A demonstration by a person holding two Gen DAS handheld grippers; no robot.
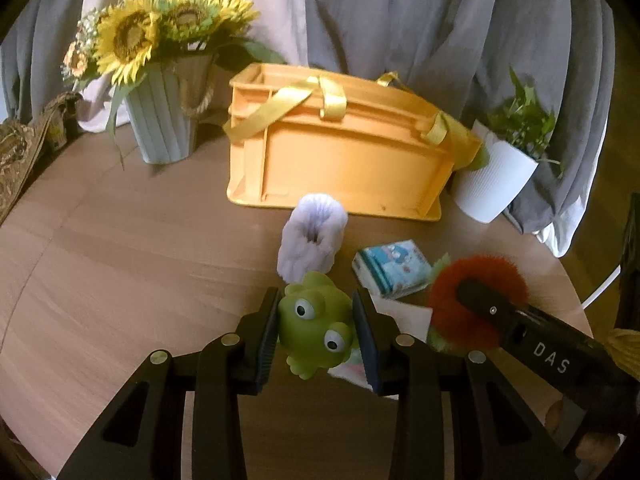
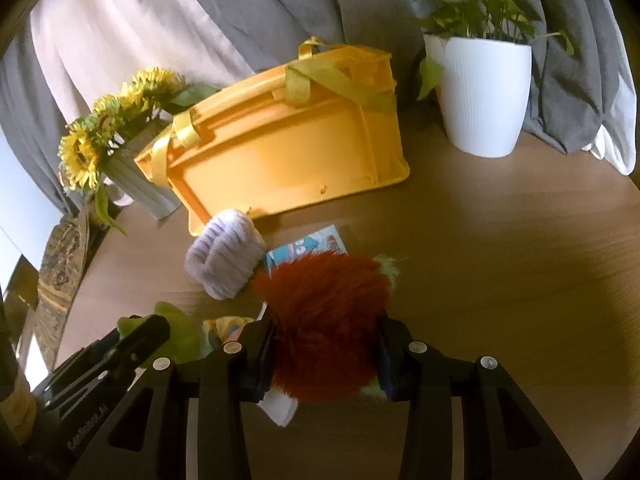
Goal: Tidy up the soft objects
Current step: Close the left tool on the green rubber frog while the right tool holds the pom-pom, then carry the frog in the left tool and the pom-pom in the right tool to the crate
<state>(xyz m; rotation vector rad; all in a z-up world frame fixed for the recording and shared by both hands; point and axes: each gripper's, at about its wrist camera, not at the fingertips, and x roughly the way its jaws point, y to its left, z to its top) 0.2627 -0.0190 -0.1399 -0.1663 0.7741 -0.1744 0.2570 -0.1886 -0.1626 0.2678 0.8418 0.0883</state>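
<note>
Grey and pale curtains (image 1: 400, 20) hang behind a round wooden table (image 1: 120, 260), whose curved edge runs down the right side of both views. At the back stands a yellow crate (image 1: 340, 160) with yellow straps, tipped so its base faces the cameras; a vase of sunflowers (image 1: 160, 60) sits upper left of it in the left wrist view, a white pot plant (image 1: 496, 176) to its right. The left gripper (image 1: 316, 336) is clamped on a green frog (image 1: 316, 332), both pads pressing its sides, low in the centre of the frame. The right gripper (image 2: 326, 344) is closed on a red furry toy (image 2: 326, 320), its fur bulging between the fingers. Seen from the left, the right gripper's body reads "DAS"; from the right, the left gripper bears lettering too blurred to read for certain. Between grippers and crate lie a lilac fluffy roll (image 1: 312, 236) and a small printed packet (image 1: 392, 268), its print illegible. Bare tabletop stretches wide at left in the left view, and at right in the right view.
</note>
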